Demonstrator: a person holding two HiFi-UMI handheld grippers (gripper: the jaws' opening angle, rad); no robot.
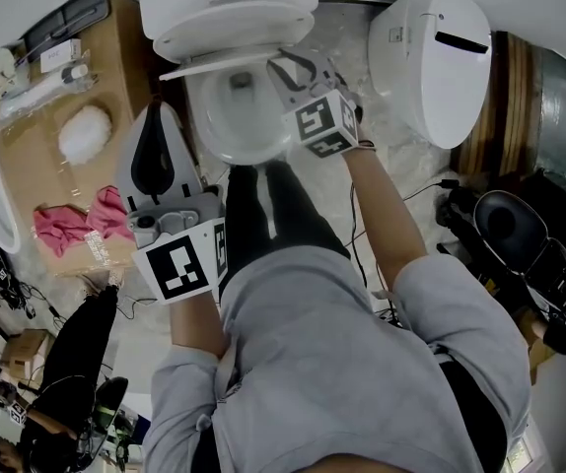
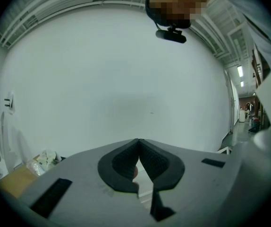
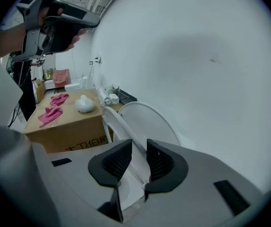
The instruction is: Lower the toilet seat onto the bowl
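The left claw (image 2: 138, 143) is held up at the person's left side, pointed at a bare white wall (image 2: 126, 74); its jaws are seen closed, tips touching, with nothing between them. The right claw (image 3: 136, 157) is stretched forward over the toilet, and its jaws are drawn to a narrow gap in which the rim of the seat (image 3: 111, 124) is held. The seat is raised off the bowl (image 1: 226, 131) and stands steeply tilted, just in front of the lid (image 3: 147, 119), which is leaned back behind it; a gap between the two is seen at their upper edges. In the head view the seat's edge is seen as a pale band across the back of the open bowl, below the tank (image 1: 229, 3). To the left of the toilet a cardboard box (image 3: 64, 129) is stood against the wall; two pink cloths (image 3: 50, 112) and a white fluffy ball (image 3: 84, 104) are laid on its top, with some small white items behind them that cannot be made out. To the right of the toilet, near it, a second toilet (image 1: 431, 62) with a white lid is seen.
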